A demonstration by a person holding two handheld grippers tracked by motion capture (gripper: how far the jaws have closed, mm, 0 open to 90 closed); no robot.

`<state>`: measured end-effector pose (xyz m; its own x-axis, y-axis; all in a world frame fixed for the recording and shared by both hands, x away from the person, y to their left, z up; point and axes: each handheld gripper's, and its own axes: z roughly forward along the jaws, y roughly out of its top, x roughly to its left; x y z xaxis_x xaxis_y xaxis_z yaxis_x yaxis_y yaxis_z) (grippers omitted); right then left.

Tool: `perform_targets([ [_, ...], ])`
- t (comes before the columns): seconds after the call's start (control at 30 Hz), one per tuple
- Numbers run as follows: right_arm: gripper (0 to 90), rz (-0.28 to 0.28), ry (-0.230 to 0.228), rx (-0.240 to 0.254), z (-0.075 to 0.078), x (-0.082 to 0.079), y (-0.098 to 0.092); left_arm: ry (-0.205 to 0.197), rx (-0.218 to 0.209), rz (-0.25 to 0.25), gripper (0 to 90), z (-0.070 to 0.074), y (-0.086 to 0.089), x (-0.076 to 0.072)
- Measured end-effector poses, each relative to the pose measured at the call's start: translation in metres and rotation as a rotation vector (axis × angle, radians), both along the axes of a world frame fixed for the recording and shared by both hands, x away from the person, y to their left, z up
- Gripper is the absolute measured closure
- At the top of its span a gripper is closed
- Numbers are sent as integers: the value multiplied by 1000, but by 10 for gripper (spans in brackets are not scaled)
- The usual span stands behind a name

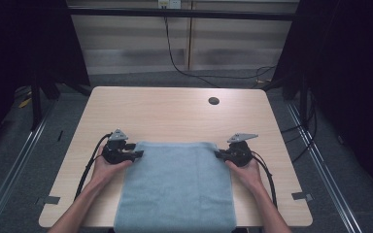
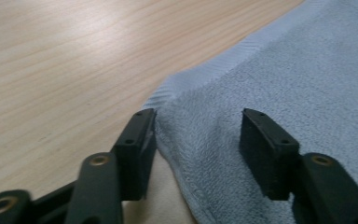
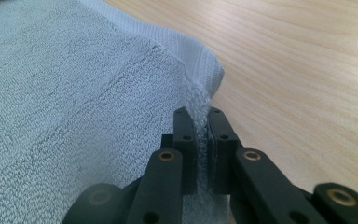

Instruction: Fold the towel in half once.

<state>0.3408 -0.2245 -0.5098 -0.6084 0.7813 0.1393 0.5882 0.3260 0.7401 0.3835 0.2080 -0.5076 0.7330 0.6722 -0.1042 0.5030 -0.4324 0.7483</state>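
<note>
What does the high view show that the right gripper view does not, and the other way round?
High view alone: the whole table with its dark hole, both hands, the left gripper at the towel's far left corner, and the floor cables. Right gripper view alone: the right gripper seen close, jaws pinched shut on the towel's ribbed corner, and the terry weave. Both: the blue towel lying on the pale wooden table.

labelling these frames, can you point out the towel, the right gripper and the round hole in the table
towel [image 1: 175,187]: high view, middle of its top face
right gripper [image 3: 202,122]: right gripper view, between the fingertips, pinching the towel's corner
round hole [image 1: 213,101]: high view, centre of the dark hole
</note>
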Motion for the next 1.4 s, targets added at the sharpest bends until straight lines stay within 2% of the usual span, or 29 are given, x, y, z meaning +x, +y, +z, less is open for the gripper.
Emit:
perform_targets([
  [0.03, 850, 0, 0, 0, 0, 0, 0, 7, -14, -8, 506, 0, -1, -1],
  [0.07, 850, 6, -1, -4, 0, 0, 1, 7, -10, -23, 567, 0, -2, -3],
  [0.13, 850, 2, 0, -6, 1, -2, 2, 19, -23, -27, 619, 0, -4, -4],
  [0.2, 851, 6, 4, 1, 0, -2, 3, 19, -24, -48, 741, 0, -5, -6],
  [0.3, 854, 16, 8, -7, 2, -3, 6, 57, -67, -52, 834, -2, -1, -5],
  [0.43, 854, 17, 13, 5, 3, -3, 6, 68, -81, -62, 837, 1, 2, -7],
  [0.5, 854, 17, -6, 38, 9, -4, 4, 65, -99, -69, 837, 4, 3, -8],
  [0.53, 854, 17, -6, 38, 9, -4, 4, 67, -108, -71, 837, 6, 5, -9],
  [0.57, 855, 14, -20, 81, 16, -5, 2, 65, -120, -68, 837, 8, 6, -10],
  [0.6, 855, 14, -20, 81, 16, -5, 2, 62, -138, -66, 837, 11, 7, -11],
  [0.7, 856, 12, -51, 119, 30, -5, -1, 45, -184, -70, 837, 21, 11, -14],
  [0.83, 856, 15, -73, 135, 42, -2, -3, 20, -210, -75, 837, 31, 8, -12],
  [0.87, 856, 10, -77, 140, 45, -1, -3, 24, -220, -76, 837, 33, 8, -10],
  [1.0, 857, 24, -101, 159, 58, 7, -7, -1, -215, -79, 835, 44, 7, -5],
  [1.1, 857, 15, -113, 177, 64, 8, -9, -17, -264, -62, 838, 54, 11, -2],
  [1.2, 858, -6, -135, 193, 74, 12, -14, -34, -256, -48, 839, 63, 11, 0],
  [1.33, 859, -16, -175, 211, 92, 14, -17, -56, -284, -51, 841, 79, 13, -3],
  [1.4, 859, -12, -190, 213, 100, 14, -17, -79, -270, -49, 843, 88, 14, -3],
])
